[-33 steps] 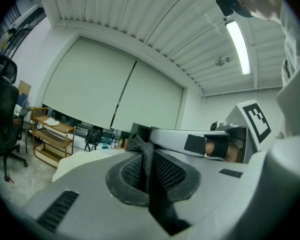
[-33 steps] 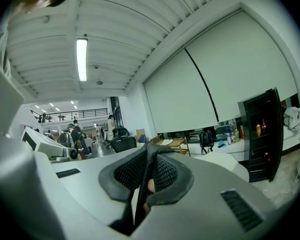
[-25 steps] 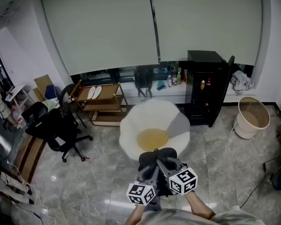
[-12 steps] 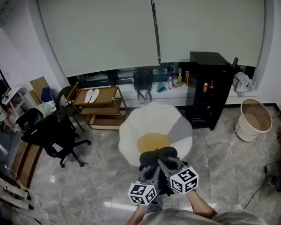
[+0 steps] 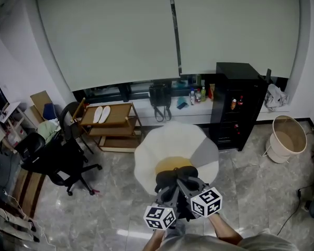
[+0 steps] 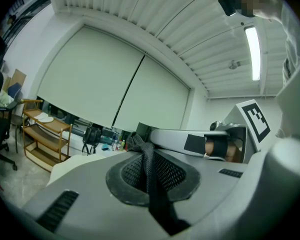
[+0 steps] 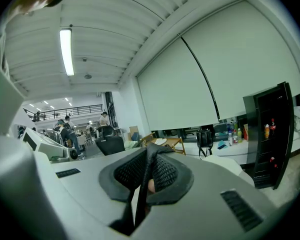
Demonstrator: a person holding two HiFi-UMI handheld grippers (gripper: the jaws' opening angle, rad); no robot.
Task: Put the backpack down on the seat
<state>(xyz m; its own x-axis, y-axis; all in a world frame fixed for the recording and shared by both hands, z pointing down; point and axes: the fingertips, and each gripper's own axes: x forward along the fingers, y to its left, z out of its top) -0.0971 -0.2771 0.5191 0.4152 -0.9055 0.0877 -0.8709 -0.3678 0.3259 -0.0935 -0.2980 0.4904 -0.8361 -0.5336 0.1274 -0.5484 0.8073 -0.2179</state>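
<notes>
Recorded bottles (image 5: 233, 104) on the shelves of the open black cabinet (image 5: 234, 69), a tan interior in the pale bin (image 5: 286, 138), white slippers (image 5: 101, 114) on the top shelf of the wooden trolley (image 5: 115, 132). Noted polished grey stone floor (image 5: 115, 203), drawn roller blinds (image 5: 120, 35), black office chair (image 5: 57, 158) at left. Found left gripper (image 6: 145, 156) and right gripper (image 7: 151, 159) each clamped on a black webbing strap (image 6: 152, 194) of the black backpack (image 5: 174, 175), held up at the near edge of the white seat (image 5: 167, 139) with yellow centre.

Bright even light, ceiling lamp (image 7: 66, 51) blown out, glare on glossy floor (image 5: 126, 233), fisheye bending, dark corners, right hand-held gripper (image 7: 149, 154) blurred close up
</notes>
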